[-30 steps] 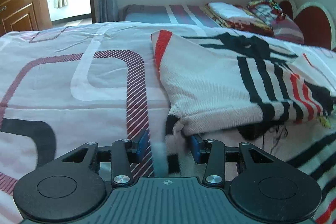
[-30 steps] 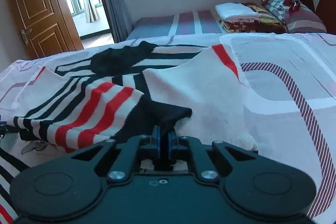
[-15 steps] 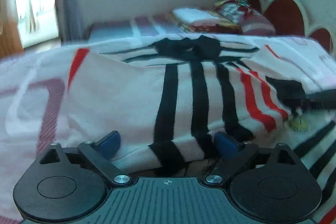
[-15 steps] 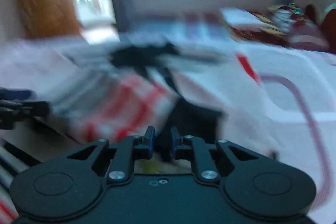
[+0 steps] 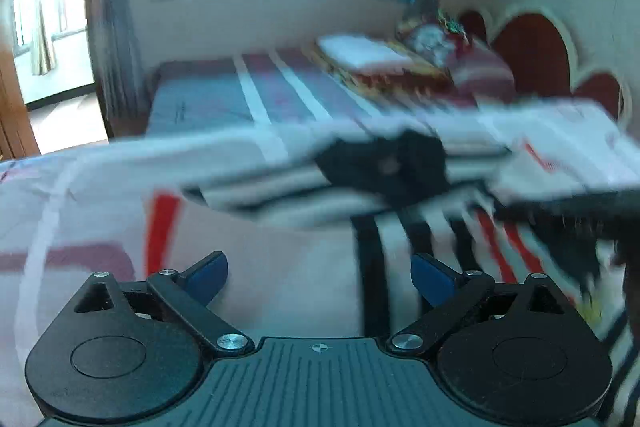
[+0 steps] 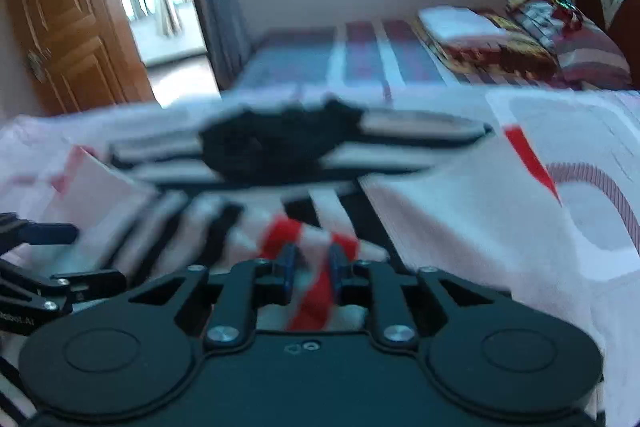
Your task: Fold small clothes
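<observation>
A small knit sweater (image 5: 304, 267), cream with black and red stripes and a black collar (image 5: 384, 167), lies on the bed. It also shows in the right wrist view (image 6: 440, 211). My left gripper (image 5: 320, 277) is open and empty, low over the sweater's cream part. My right gripper (image 6: 311, 265) is shut on a red-and-white striped fold of the sweater (image 6: 316, 291). The left gripper's arm shows at the left edge of the right wrist view (image 6: 44, 259). Both views are motion-blurred.
The bed sheet (image 6: 592, 211) is pale with maroon and grey curved bands. A second bed with folded blankets and pillows (image 6: 500, 39) stands behind, under the window. A wooden door (image 6: 68, 11) is at the far left. Red headboards (image 5: 532, 55) are at the right.
My left gripper has opened wide, let go of the sweater's edge and swung right over the sweater. My right gripper has moved with a striped fold in it.
</observation>
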